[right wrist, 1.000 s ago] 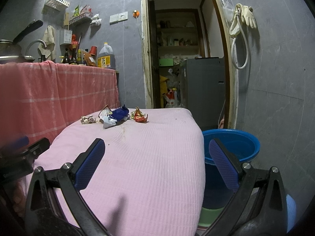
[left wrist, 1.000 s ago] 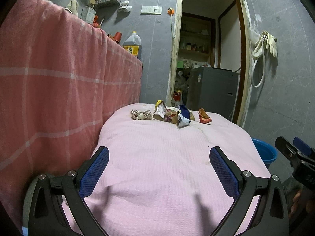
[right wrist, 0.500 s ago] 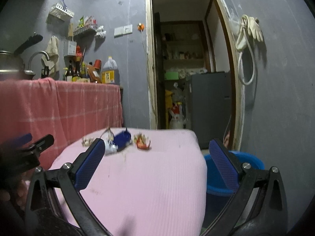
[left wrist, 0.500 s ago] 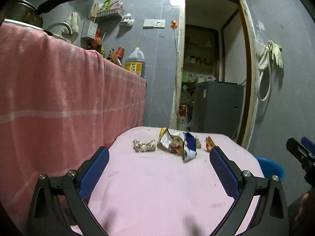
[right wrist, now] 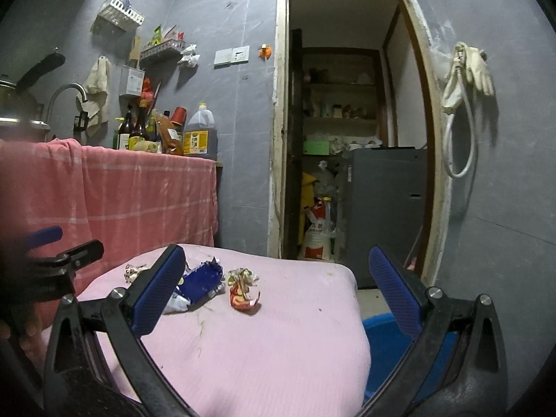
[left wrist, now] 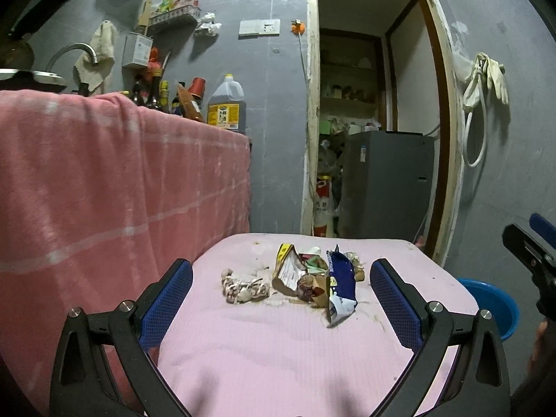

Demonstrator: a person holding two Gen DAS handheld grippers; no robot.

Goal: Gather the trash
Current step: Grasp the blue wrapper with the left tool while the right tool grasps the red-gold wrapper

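A low surface under a ribbed pink cloth [left wrist: 285, 340] fills the foreground. The left gripper [left wrist: 281, 299] and right gripper [right wrist: 274, 290] hover above it, jaws spread wide, holding nothing. Beyond them lie crumpled wrappers: a blue foil packet [left wrist: 341, 278], a red-and-white scrap [right wrist: 243, 295]. A round blue plastic basin [left wrist: 493, 307] sits to the right.

crumpled wrappers [left wrist: 314, 278] clustered on pink cloth [left wrist: 278, 347]
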